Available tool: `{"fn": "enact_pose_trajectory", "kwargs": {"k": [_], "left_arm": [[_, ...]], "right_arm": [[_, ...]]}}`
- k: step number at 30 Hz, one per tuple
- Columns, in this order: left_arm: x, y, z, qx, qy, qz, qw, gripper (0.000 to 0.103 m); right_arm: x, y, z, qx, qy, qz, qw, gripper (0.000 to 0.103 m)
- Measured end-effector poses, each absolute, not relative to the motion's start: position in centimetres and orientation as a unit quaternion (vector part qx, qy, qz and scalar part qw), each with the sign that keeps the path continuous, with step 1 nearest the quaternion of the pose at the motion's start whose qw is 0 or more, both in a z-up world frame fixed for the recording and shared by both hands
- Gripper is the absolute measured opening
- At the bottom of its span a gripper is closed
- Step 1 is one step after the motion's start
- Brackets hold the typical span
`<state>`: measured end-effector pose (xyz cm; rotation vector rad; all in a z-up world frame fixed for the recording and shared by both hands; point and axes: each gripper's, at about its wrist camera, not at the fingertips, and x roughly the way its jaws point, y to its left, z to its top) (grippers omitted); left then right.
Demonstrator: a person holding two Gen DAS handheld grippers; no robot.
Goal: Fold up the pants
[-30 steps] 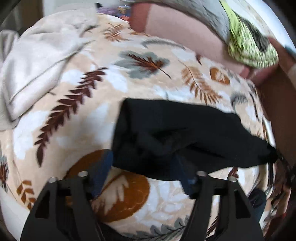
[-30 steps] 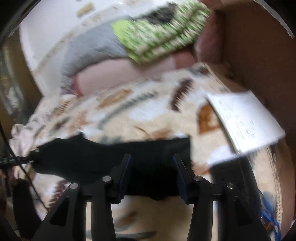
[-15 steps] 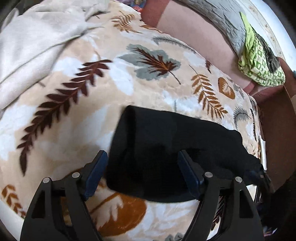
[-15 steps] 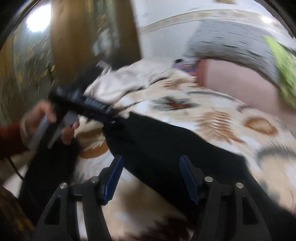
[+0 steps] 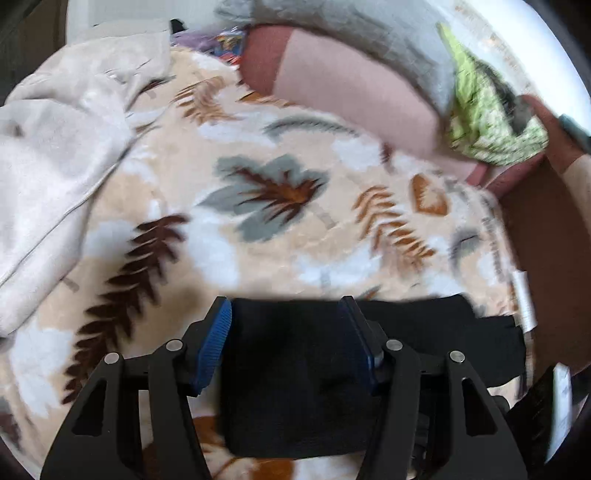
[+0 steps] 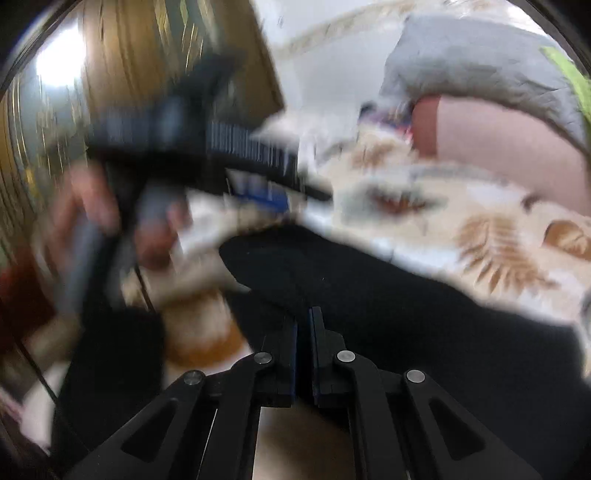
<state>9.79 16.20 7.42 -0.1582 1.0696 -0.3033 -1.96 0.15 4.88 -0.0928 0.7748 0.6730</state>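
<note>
The black pants (image 5: 295,387) lie folded in a band on the leaf-print blanket (image 5: 258,147). My left gripper (image 5: 283,306) straddles their left end. Its jaws are closing with the fabric between the blue pads, which I cannot see pressing on it. In the right wrist view the pants (image 6: 406,314) run from the middle to the right. My right gripper (image 6: 303,314) is shut, its tips pinching the pants' near edge. The left gripper (image 6: 266,173) shows there as a blur at upper left, held by a hand (image 6: 92,214).
A cream cloth (image 5: 55,166) is heaped at the left of the bed. At the back lie a pink pillow (image 5: 351,85), a grey pillow (image 5: 351,29) and a green patterned cloth (image 5: 487,122). A brown board (image 5: 546,240) bounds the right side.
The right gripper swung across from the pants' right end toward the left gripper and went from open to shut. The left gripper's jaws have narrowed around the pants.
</note>
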Motion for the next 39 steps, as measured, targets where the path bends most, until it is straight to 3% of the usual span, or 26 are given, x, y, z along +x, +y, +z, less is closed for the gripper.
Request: {"fn": "enact_pose_trajectory", "kwargs": {"k": [3,6,7,12,17,18,19,20,26,31,32,34,36,39], "left_arm": [[8.9,17.3,6.3,-0.074,0.527,-0.123,0.838,0.059],[7.5,17.5,6.5,-0.085,0.522,-0.129,0.839,0.059],[7.1,17.3,6.8,-0.081,0.517,-0.132,0.842,0.060],[5.2,14.4,7.2,-0.039,0.505,-0.148,0.849,0.061],[3.6,11.8,4.7,-0.011,0.535,-0.154,0.830,0.061],[3.3,11.6,4.4,-0.003,0.536,-0.150,0.831,0.061],[3.0,11.5,4.2,0.005,0.535,-0.146,0.832,0.062],[2.7,11.5,4.1,0.007,0.533,-0.145,0.834,0.063],[2.4,11.3,3.5,0.017,0.526,-0.146,0.838,0.072],[2.4,10.9,4.0,0.024,0.527,-0.138,0.838,0.073],[2.4,10.9,4.4,0.020,0.526,-0.137,0.839,0.073],[2.4,11.0,5.7,0.002,0.513,-0.141,0.847,0.073],[2.1,10.5,7.1,-0.004,0.491,-0.146,0.859,0.073],[1.8,8.5,8.1,0.013,0.470,-0.163,0.867,0.074]], "right_arm": [[-2.8,0.0,3.8,-0.049,0.381,0.314,0.868,0.014],[-3.6,-2.9,5.8,-0.010,0.367,0.299,0.881,0.047],[-3.9,-4.5,6.7,0.002,0.354,0.287,0.890,0.052],[-2.8,-12.8,9.5,0.049,0.325,0.150,0.932,0.056],[2.4,-17.6,6.5,0.131,0.394,0.094,0.905,0.056],[3.6,-17.4,5.6,0.141,0.411,0.116,0.893,0.043],[4.2,-16.9,5.3,0.142,0.419,0.128,0.888,0.016],[4.6,-16.6,5.0,0.130,0.422,0.120,0.889,0.009],[6.0,-17.6,4.8,0.130,0.410,0.069,0.900,0.007],[5.0,-18.0,4.8,0.130,0.417,0.076,0.896,0.017],[4.4,-18.8,5.5,0.142,0.415,0.077,0.895,0.022],[2.1,-21.4,7.6,0.152,0.397,0.062,0.903,0.046],[-0.6,-24.4,9.7,0.132,0.383,0.028,0.914,0.057],[-3.8,-29.5,11.9,0.083,0.385,-0.027,0.919,0.057]]}}
